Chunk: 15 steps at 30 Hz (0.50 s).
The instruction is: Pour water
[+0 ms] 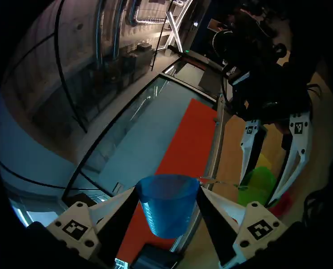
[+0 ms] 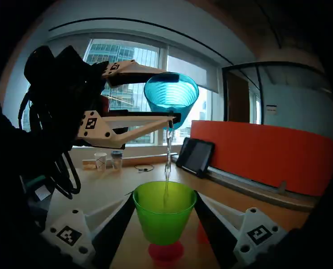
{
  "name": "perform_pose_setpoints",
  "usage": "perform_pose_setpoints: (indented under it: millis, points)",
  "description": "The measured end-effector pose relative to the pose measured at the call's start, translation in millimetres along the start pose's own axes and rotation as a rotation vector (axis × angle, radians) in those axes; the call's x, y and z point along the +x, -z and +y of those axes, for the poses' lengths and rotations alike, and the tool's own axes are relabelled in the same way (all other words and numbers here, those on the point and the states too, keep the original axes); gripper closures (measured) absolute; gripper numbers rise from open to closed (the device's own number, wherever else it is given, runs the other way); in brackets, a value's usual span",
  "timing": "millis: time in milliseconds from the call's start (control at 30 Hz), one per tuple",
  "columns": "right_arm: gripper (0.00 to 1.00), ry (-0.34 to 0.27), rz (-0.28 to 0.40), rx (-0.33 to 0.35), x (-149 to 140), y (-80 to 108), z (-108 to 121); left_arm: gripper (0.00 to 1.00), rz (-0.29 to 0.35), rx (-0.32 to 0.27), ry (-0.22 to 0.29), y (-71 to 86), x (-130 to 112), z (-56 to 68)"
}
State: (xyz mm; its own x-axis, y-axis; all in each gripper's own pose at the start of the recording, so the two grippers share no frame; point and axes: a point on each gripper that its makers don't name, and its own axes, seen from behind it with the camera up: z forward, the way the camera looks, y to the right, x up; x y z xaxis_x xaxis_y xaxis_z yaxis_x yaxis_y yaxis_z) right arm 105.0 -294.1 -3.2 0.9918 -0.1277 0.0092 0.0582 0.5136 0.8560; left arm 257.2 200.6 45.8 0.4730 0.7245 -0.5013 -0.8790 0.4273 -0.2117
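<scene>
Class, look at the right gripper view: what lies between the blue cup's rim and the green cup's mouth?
A thin stream of water, falling from the blue cup into the green cup; the right gripper view shows it.

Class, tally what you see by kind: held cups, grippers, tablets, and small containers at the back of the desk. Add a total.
Held cups: 2 (blue cup, green cup)
Grippers: 2 (left gripper, right gripper)
Tablets: 1 (tablet)
Small back containers: 2 (white cup, jar)
Total: 7

Office, orange partition, desk, city windows
</scene>
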Motion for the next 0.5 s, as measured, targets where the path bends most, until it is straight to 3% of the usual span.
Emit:
perform_pose_setpoints:
  millis: [500]
  points:
    - [0.07,0.010,0.002,-0.002,1.1,1.7,0.8,0.13,0.000,0.016,-0.076,4.4,1.9,-5.7]
